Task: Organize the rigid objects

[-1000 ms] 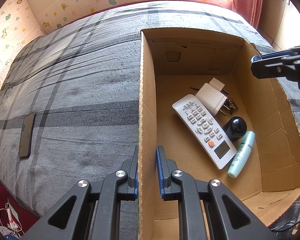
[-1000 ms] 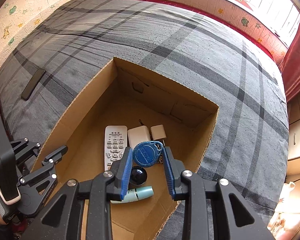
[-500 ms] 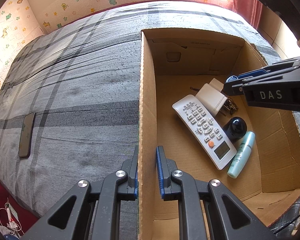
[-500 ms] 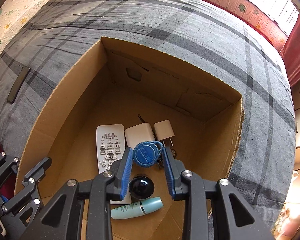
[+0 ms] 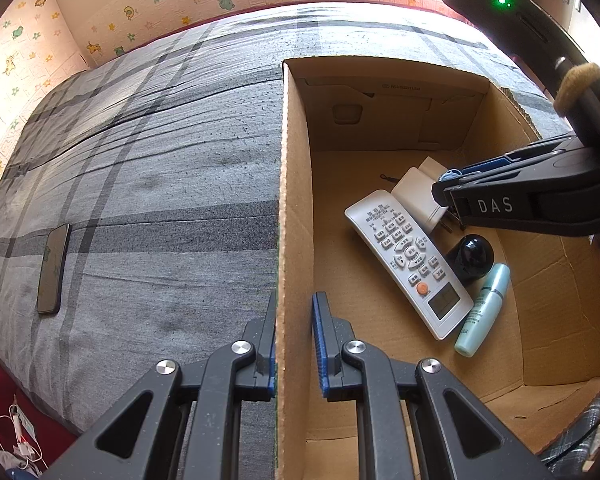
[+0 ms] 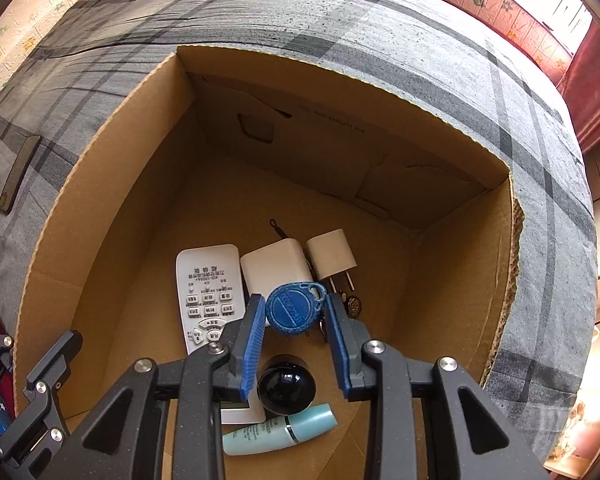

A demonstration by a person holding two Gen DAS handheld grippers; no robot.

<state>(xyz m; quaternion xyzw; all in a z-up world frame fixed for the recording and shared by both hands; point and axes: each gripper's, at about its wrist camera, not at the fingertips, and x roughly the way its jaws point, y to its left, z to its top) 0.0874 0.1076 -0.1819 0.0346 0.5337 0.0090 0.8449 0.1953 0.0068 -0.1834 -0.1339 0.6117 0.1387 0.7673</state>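
An open cardboard box stands on a grey plaid bed. My left gripper is shut on the box's left wall. My right gripper is shut on a blue key fob and holds it low inside the box; it also shows in the left wrist view. On the box floor lie a white remote, two white chargers, a black round object and a pale blue tube.
A dark phone lies on the bed left of the box. The bed reaches a patterned wall behind. A red curtain hangs at the right. Cables lie on the floor at the lower left.
My right gripper has moved down and forward into the box with the blue key fob, close above the chargers. My left gripper has stayed on the box wall.
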